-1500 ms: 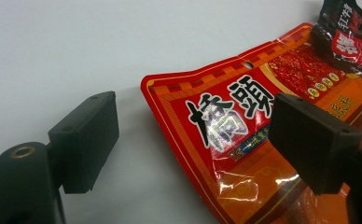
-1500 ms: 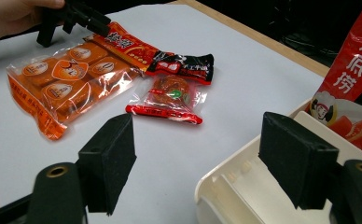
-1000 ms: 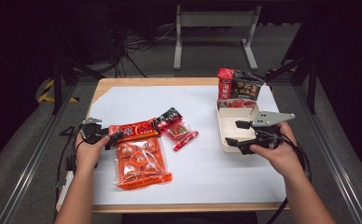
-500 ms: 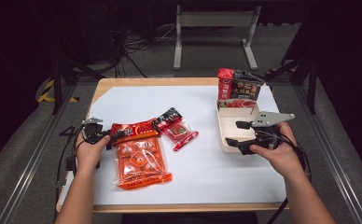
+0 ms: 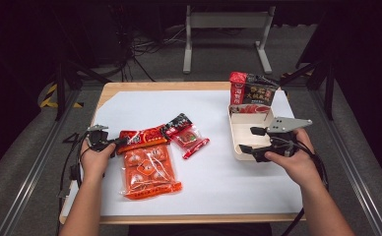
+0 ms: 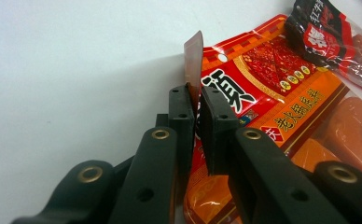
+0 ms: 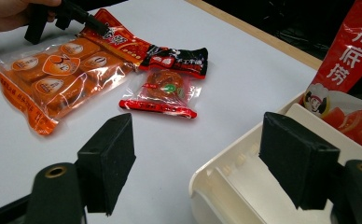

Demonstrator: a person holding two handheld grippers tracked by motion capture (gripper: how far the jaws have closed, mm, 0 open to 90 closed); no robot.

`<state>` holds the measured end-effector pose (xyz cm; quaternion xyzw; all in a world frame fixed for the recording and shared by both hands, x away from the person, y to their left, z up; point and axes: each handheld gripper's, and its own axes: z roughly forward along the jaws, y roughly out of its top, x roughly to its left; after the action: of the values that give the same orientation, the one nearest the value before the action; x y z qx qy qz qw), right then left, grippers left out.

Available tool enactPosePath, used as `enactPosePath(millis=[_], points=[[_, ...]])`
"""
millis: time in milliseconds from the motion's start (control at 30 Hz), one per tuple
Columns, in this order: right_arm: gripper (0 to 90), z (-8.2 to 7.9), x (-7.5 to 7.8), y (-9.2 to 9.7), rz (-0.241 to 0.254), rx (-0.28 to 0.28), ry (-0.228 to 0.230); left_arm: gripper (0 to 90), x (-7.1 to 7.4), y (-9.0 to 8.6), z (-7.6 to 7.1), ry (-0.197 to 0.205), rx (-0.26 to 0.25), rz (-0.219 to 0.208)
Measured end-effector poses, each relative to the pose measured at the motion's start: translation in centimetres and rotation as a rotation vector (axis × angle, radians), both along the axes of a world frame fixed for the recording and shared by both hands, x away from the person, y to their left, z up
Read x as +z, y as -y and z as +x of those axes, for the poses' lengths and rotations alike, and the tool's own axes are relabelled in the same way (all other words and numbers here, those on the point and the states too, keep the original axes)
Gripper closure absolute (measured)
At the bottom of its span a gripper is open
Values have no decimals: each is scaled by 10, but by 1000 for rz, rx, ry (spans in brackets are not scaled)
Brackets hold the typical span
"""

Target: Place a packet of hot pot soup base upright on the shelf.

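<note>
A large orange snack packet lies flat on the white table sheet, left of centre. My left gripper sits at its top left corner. Its jaws have just been closing, and the pads now pinch the packet's thin edge, which stands up between them. A small clear packet with a black-and-red top rests beside the orange one. At the right, my right gripper stands open at the near left corner of a white tray, with the tray's rim between its pads and untouched.
A red and black bag stands upright at the tray's far end. The white sheet covers a wooden table whose edge runs along the front. A metal stand and cables lie on the floor beyond the table.
The left gripper's jaws have come together on the orange packet's corner. Both hands have stayed where they were.
</note>
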<state>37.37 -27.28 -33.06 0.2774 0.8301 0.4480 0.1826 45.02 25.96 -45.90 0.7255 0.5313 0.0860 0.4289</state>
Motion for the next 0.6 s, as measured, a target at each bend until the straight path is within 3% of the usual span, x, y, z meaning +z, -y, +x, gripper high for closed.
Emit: enactPosePath(millis=[133, 400, 500, 600], points=[[268, -1, 0, -1, 0, 4, -1, 900, 2, 1, -1, 16, -20, 0], [268, 0, -1, -1, -2, 4, -4, 900, 15, -1, -7, 51, -18, -32], [275, 0, -1, -1, -4, 1, -2, 900, 21, -1, -11, 71, -22, -8], [276, 2, -1, -3, -9, 4, 1, 900, 30, -3, -17, 93, -21, -10]])
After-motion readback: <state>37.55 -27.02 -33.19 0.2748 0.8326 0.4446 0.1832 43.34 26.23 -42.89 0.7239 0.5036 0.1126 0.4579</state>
